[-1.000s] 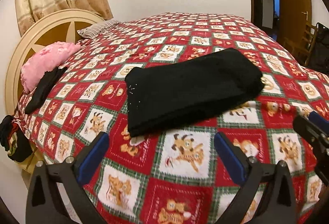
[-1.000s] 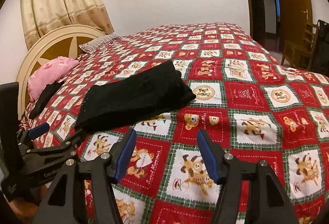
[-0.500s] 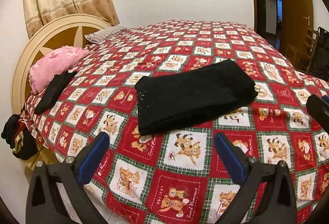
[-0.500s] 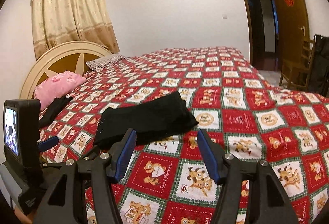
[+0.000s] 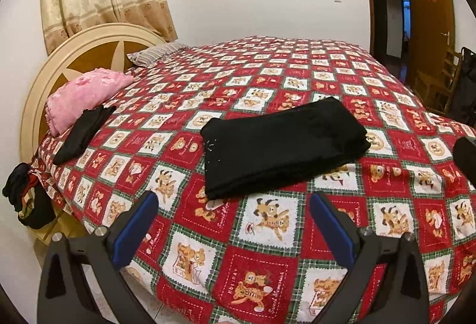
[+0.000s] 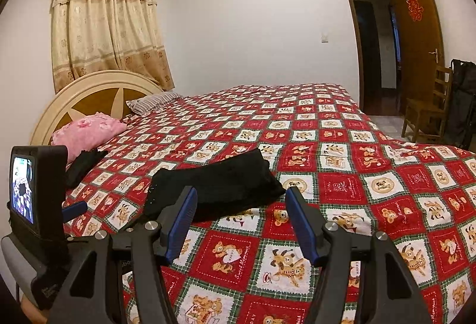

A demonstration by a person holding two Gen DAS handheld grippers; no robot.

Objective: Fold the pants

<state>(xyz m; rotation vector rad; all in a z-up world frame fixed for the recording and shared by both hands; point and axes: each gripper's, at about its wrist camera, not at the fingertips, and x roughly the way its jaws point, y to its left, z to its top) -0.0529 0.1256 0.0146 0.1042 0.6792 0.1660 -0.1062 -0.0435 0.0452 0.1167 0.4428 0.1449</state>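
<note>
We stand in a home bedroom: ahead of the tool lies a bed (image 6: 342, 127) with a bear-patterned quilt, rounded headboard (image 6: 89, 92), pink pillow (image 6: 89, 132), curtains (image 6: 107, 23) and a wooden door (image 6: 419, 35).

Open bedspread (image 5: 267, 234) all around the folded black pants (image 5: 282, 145); pink pillow (image 5: 83, 95) and dark garment (image 5: 83, 133) well aside.

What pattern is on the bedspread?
Red, white and green checks with teddy bear pictures on the bedspread, clearest in the left wrist view.
</note>
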